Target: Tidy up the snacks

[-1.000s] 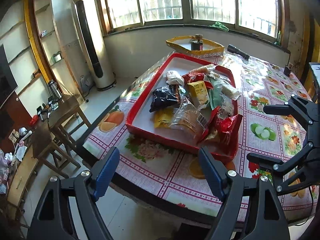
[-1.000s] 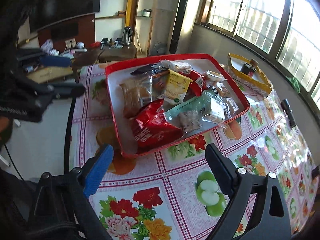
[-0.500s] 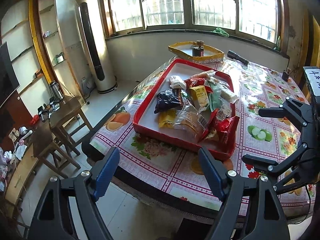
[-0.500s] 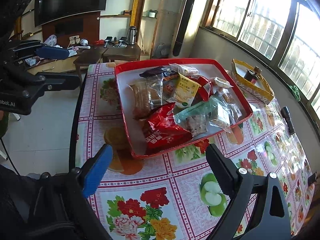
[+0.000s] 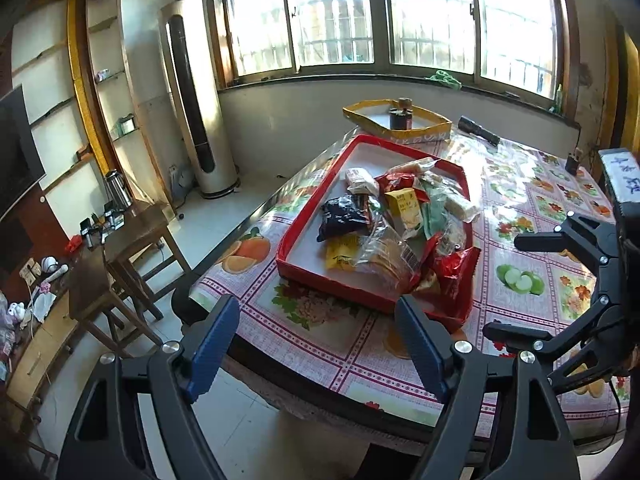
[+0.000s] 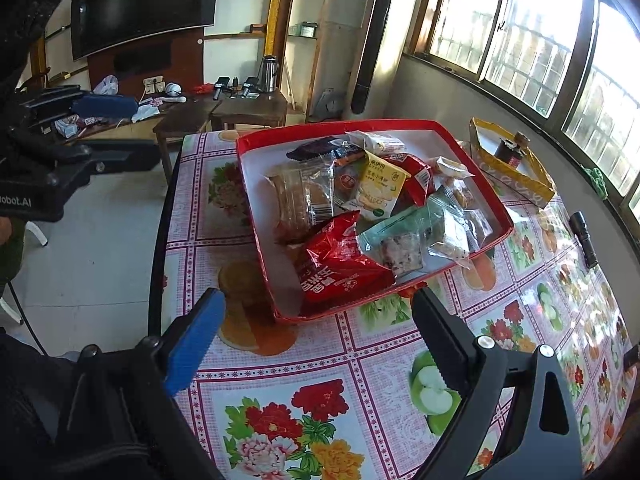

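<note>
Ahead of both pairs of fingers, a counter [image 6: 280, 372] under a flowered, fruit-printed cloth. On it, just past the right fingers' tips and a little farther beyond the left ones, a red tray [image 6: 256, 148] with a white floor, heaped with snacks [image 6: 360, 208] toward one end. Behind the tray, farther from either pair of fingers, a yellow-rimmed tray [image 6: 520, 176] with a dark cylinder [image 6: 508, 150] standing in it. Off to the right of the right fingers, a black flashlight [image 6: 584, 236] lying on the cloth.

Left gripper [image 5: 320, 348]: fingers spread wide, nothing between them, hanging over the counter's near edge, short of the red tray. Right gripper [image 6: 316, 344]: fingers likewise wide apart and empty, above the cloth, with the tray's near corner seen in the gap between them.

In the heap, closest to the right fingers, a red crinkled bag [image 6: 340, 264] slumped against the tray wall; beside it a clear-and-green packet [image 6: 404, 240]; farther in, a clear bag of brown biscuits [image 6: 300, 200], a yellow packet [image 6: 380, 188], a dark packet [image 6: 316, 148] at the far side.
</note>
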